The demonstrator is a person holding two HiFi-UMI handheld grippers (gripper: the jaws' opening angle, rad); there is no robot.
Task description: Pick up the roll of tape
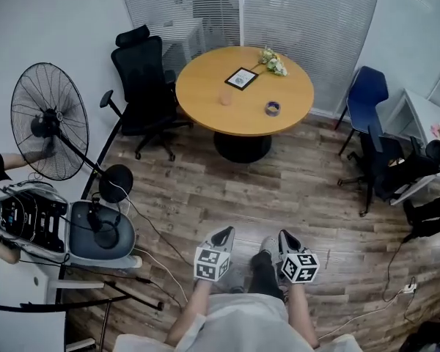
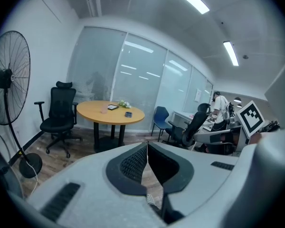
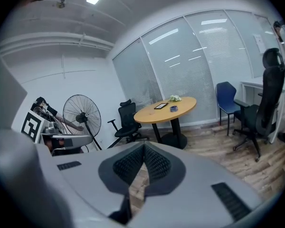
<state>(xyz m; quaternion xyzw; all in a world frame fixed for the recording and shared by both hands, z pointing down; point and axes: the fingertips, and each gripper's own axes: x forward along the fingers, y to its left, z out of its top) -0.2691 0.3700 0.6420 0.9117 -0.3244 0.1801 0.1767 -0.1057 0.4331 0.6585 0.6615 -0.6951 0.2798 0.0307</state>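
With your left gripper (image 1: pixel 224 233) and right gripper (image 1: pixel 287 235) both pinched shut and empty, walk to the roll of tape (image 1: pixel 273 108), well ahead of them on the table (image 1: pixel 205 90), opening one before reaching.

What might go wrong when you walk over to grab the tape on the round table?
The white cable lies on the wooden floor close by; feet might catch it.
The small pale cup stands near the blue-grey roll of tape on the round wooden table; a reach might knock it.
The left hand-held gripper and right hand-held gripper are shut; they must open first.
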